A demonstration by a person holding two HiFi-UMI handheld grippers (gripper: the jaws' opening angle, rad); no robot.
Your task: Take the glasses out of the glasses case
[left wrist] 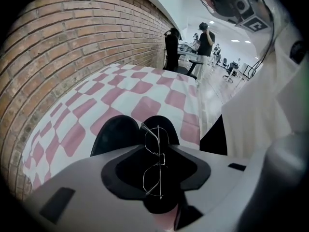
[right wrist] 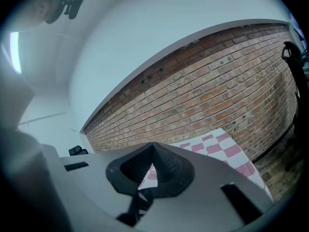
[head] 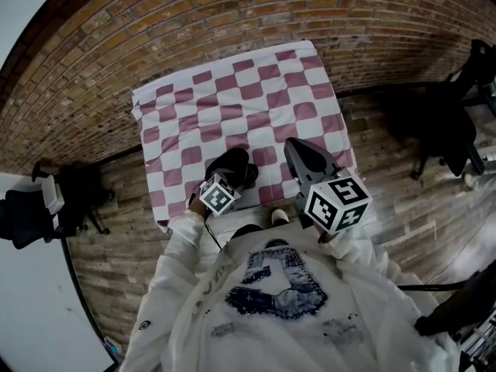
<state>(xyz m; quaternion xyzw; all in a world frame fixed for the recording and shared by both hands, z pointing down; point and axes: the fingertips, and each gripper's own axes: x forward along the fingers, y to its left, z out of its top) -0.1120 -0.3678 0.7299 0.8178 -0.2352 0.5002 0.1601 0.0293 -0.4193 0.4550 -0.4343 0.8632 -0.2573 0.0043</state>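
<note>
My left gripper [head: 232, 169] tips steeply down and points toward 1 o'clock in the head view. Its jaws stand apart, with the glasses [left wrist: 155, 161] between them, not pinched. My right gripper [head: 299, 153] lies almost flat and points toward 11 o'clock, jaws together and empty. My left arm [head: 180, 246] and right arm [head: 358, 246] are bent.

Facing a red brick wall [head: 232, 14], with plain white wall [right wrist: 145, 47] showing above the brick. Looking down on a wood-plank floor [head: 418, 208] and a table draped in a pink-and-white checked cloth [head: 232, 84], close to the brick. Seeing a black office chair [head: 46, 208] at the left and another black chair [head: 446, 122] at the right. Catching, beyond the table's end, a bright open office under ceiling lights [left wrist: 236, 41].
</note>
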